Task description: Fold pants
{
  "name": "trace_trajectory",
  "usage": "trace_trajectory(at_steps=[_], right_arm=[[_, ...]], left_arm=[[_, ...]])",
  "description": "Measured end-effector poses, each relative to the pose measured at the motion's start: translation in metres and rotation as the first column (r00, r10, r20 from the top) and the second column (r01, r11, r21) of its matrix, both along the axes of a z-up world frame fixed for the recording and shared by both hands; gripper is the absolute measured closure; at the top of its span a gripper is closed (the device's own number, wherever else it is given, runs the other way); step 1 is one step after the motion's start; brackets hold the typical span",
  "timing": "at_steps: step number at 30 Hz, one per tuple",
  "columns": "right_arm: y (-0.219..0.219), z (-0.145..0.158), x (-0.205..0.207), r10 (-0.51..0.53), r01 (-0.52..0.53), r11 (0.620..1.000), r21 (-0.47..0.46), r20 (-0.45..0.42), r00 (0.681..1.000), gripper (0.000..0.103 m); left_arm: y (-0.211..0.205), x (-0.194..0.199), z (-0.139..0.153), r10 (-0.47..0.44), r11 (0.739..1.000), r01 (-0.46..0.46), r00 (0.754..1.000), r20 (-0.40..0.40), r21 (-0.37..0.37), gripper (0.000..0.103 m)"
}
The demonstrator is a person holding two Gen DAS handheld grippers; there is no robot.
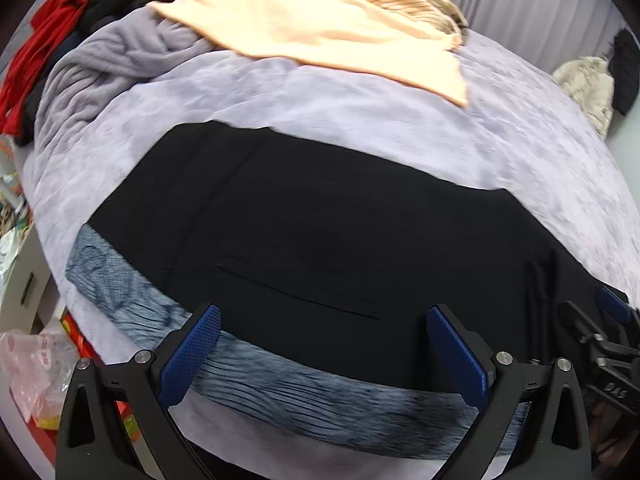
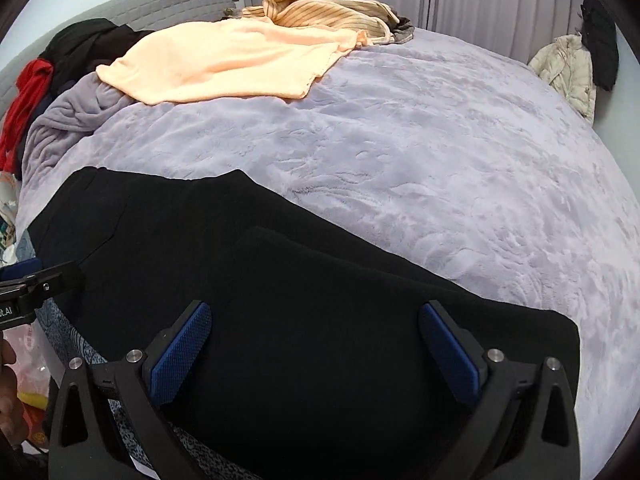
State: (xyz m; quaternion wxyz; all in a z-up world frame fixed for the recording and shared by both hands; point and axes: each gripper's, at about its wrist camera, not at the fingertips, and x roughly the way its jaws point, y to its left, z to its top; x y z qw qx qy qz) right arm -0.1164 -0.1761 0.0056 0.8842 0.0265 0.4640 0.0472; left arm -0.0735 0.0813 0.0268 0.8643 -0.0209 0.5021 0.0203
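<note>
Matt black cloth pants (image 1: 320,220), plush lilac blanket (image 2: 420,160), knurled blue pads (image 1: 192,356), soft peach towel (image 2: 224,68)

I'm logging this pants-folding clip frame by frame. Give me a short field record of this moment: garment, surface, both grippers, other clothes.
garment: black fabric pants, spread flat, grey patterned waistband toward the left
surface: lavender plush blanket over the bed
left gripper: open, above the waistband end, holding nothing
right gripper: open, above the leg end, holding nothing
other clothes: peach fleece garment, tan striped knit top, red garment at the far edge
fold state: no fold visibly begun
</note>
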Motion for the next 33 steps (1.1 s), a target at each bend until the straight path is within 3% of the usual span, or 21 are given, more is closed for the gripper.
trace_trajectory(at_steps=[3,7,9,13,17,21,23,27,29,33], right_arm=[[0.019,0.003,0.001,0.039,-0.039,0.999,-0.004,0.003,0.999,0.000],[0.080,-0.005,0.002,0.189,-0.186,0.962,-0.198,-0.002,0.982,0.000],[0.102,-0.003,0.004,0.226,-0.211,0.938,-0.274,0.022,0.974,0.000],[0.118,0.011,0.029,0.278,-0.271,0.950,-0.158,0.020,0.961,0.000],[0.129,-0.006,0.057,0.317,-0.318,0.948,0.010,-0.104,0.943,0.000],[0.135,-0.010,0.034,0.392,-0.386,0.919,0.074,-0.115,0.913,0.000],[0.138,-0.010,0.014,0.436,-0.430,0.900,0.077,-0.126,0.891,0.000],[0.155,-0.002,-0.002,0.570,-0.585,0.810,-0.043,-0.179,0.802,0.000],[0.162,0.010,0.018,0.588,-0.599,0.800,-0.036,-0.153,0.794,0.000],[0.186,0.029,0.084,0.600,-0.599,0.799,0.042,-0.098,0.794,0.000]], left_arm=[[0.012,0.004,-0.016,-0.001,0.999,0.002,1.000,-0.013,0.035,0.000],[0.013,-0.008,-0.007,-0.014,0.998,0.013,1.000,0.018,0.060,0.000],[0.026,-0.012,0.000,0.019,0.997,-0.022,0.999,0.048,0.069,0.000],[0.058,-0.006,0.008,0.096,0.993,-0.101,0.993,0.074,0.065,0.000],[0.103,0.006,0.000,0.209,0.976,-0.211,0.977,0.027,0.052,0.000],[0.134,0.012,-0.010,0.225,0.973,-0.226,0.974,-0.024,-0.040,0.000],[0.136,0.012,-0.014,0.214,0.976,-0.215,0.977,-0.028,-0.047,0.000],[0.127,0.011,-0.019,0.212,0.977,-0.212,0.977,0.000,0.003,0.000],[0.124,0.011,-0.019,0.203,0.979,-0.203,0.979,0.009,0.030,0.000],[0.136,0.009,-0.012,0.179,0.983,-0.179,0.984,-0.005,-0.042,0.000]])
